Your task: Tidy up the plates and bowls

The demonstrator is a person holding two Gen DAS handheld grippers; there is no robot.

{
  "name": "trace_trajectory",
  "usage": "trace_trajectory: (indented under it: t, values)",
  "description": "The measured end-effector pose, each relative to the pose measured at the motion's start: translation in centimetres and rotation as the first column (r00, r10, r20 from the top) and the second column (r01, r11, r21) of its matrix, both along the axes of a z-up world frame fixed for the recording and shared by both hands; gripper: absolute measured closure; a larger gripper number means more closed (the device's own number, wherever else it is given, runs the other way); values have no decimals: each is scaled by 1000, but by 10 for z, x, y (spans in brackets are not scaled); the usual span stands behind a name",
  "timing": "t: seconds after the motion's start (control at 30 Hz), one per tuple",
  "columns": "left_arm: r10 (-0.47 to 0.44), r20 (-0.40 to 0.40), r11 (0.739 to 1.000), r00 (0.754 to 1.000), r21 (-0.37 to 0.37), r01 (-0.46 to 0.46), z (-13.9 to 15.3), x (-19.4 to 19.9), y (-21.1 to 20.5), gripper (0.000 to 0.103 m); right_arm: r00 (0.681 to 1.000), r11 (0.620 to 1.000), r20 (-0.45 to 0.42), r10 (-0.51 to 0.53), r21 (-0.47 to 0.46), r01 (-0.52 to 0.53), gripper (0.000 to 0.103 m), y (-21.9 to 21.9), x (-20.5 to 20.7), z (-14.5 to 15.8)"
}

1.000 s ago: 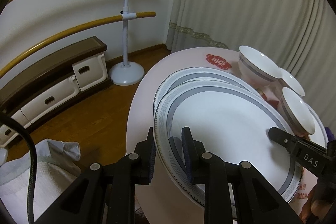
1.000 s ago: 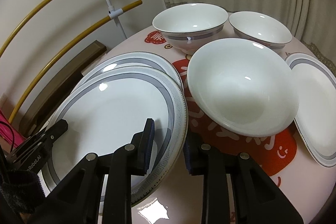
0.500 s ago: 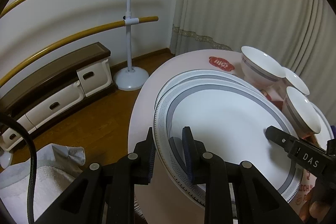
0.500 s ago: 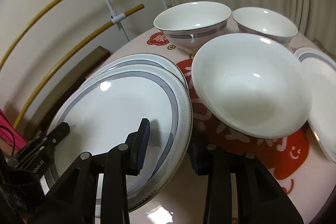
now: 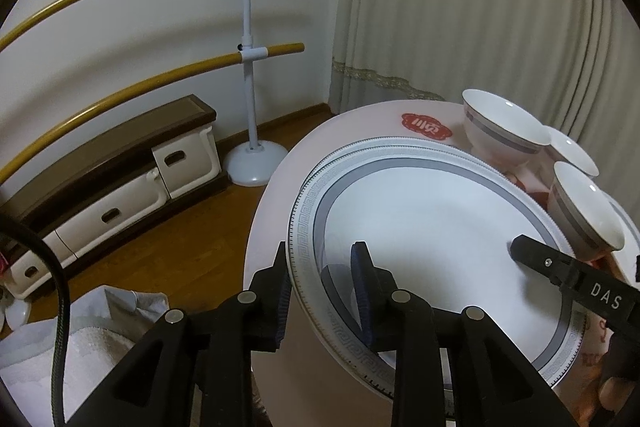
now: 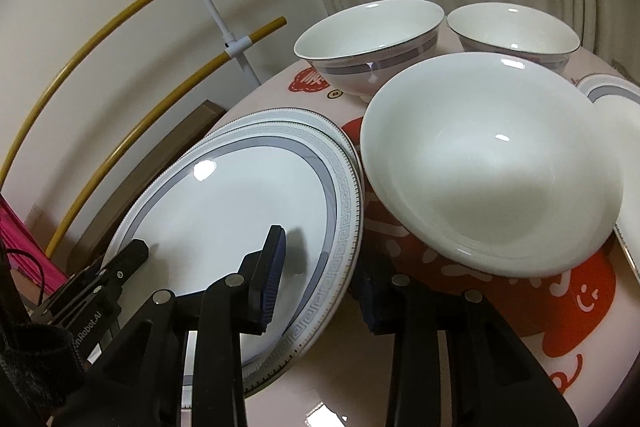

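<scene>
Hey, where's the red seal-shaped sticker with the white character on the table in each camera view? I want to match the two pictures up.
Left wrist view: the red sticker sits upper right of centre, at the table's far edge, left of the tall bowl.
Right wrist view: the sticker is upper centre, partly hidden behind that bowl.
Shared landmark: the top plate of the stack, its rim between both grippers' fingers.

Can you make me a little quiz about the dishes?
1. How many bowls stand on the table?
2. True or false: a second plate lies beneath the top plate.
3. The band round the top plate is: A grey, B green, C red.
Key: 1. three; 2. true; 3. A.
</scene>
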State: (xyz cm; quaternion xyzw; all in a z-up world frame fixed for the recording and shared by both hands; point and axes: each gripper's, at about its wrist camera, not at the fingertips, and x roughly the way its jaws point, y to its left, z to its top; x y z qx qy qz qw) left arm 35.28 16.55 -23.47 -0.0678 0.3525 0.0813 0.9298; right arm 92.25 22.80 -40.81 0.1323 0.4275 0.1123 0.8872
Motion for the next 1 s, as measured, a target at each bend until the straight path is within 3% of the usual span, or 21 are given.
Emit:
trace_trajectory:
  t: [0.67,1.0]
  values:
    - [25,-21,996,999,88,-23,-21,31,-20,70,1000,1000,-17,-5,19,5,72,-8,-1,-3]
    - [17,-37,998,999,68,-14,-21,33,-18,67,1000,1000,-20,6,15,-6,70,-6,2,-2]
